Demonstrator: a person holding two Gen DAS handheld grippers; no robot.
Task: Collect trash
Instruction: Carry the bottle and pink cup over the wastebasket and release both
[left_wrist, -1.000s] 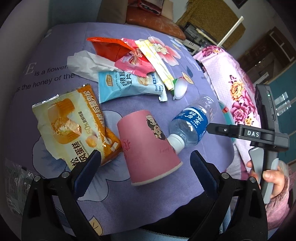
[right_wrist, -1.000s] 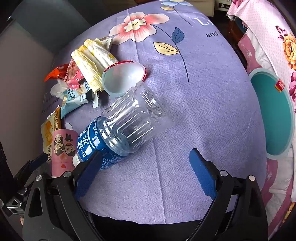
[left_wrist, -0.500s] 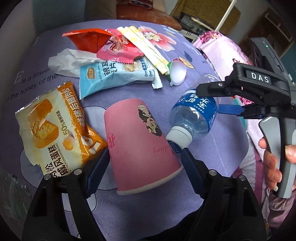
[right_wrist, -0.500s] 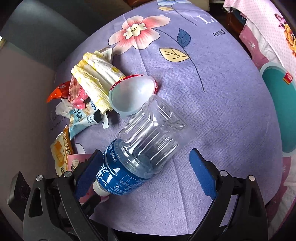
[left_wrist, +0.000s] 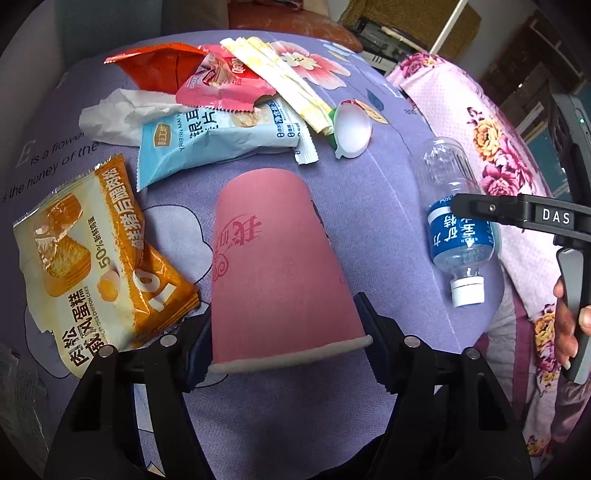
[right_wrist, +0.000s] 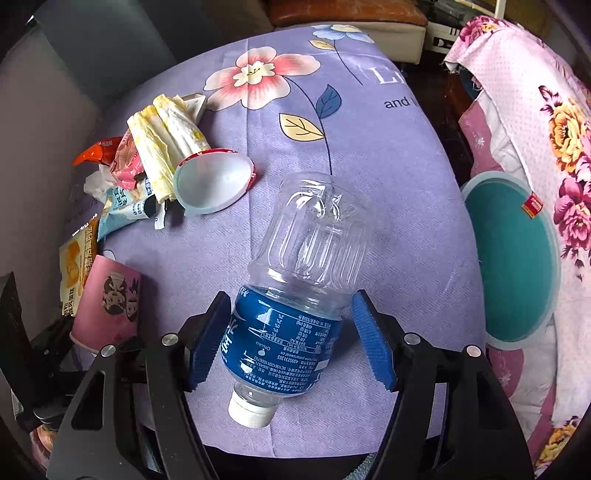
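Left gripper (left_wrist: 284, 336) points steeply down at a purple flowered cloth (left_wrist: 388, 192). A pink paper cup (left_wrist: 273, 266) lies on its side between the jaws, rim toward the camera. Jaws are closing; both pads sit at the cup wall near the rim, and the rim looks slightly flattened, so the cup reads as clamped.

Right gripper (right_wrist: 291, 336) also points down. An empty clear water bottle (right_wrist: 303, 273) with a blue label lies between its blue pads, white cap toward the camera, base pointing away. Jaws are closing. Left pad touches the label; right pad stands just beside the bottle's shoulder with a thin gap showing, so no full grip is confirmed.

Left wrist view: the bottle (left_wrist: 458, 210) lies right of the cup, well apart from it, with the right gripper's black finger across its label. A person's hand (left_wrist: 565, 328) holds that gripper's handle at the right edge.

Other litter on the cloth:
- orange-and-white cake wrapper (left_wrist: 96, 258), left of the cup, touching the left pad area
- light blue snack bag (left_wrist: 218, 140), far side of the cup
- pink wrapper (left_wrist: 225, 88) and red wrapper (left_wrist: 159, 62), overlapping, farther back
- crumpled white tissue (left_wrist: 118, 114), far left
- yellow-white folded wrappers (left_wrist: 280, 81)
- clear plastic jelly cup (left_wrist: 351, 129), on its side

A teal round bin (right_wrist: 513, 258) sits off the cloth's right edge, in the right wrist view.
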